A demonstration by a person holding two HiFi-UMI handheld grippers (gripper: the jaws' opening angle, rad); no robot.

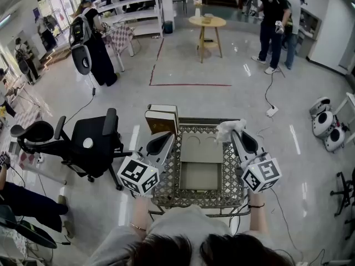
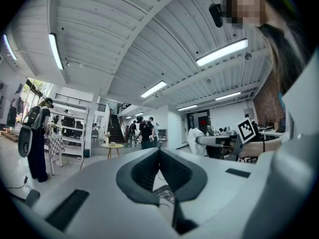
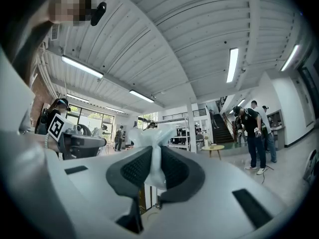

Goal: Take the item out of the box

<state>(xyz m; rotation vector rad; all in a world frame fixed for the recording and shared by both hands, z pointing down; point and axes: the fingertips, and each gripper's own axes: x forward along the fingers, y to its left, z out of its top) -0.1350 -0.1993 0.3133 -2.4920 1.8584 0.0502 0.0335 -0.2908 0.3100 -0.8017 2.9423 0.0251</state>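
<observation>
Right gripper (image 3: 155,156) clenched on a white plastic-wrapped item (image 3: 152,133), with the wrap pinched between the pads. The item is held raised at 1 o'clock of the open box (image 1: 201,148), apparently clear of it, so removal is judged nearly done. Left gripper (image 2: 159,156) pressed together, empty, kept aside at the box's 10 o'clock. The box is set on a lattice table (image 1: 166,186).

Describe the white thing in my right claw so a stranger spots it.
Find the metal lattice table holding an open cardboard box. Over the box's far right corner, the right claw pinches a crumpled white plastic bundle, the only soft, translucent thing there.
</observation>
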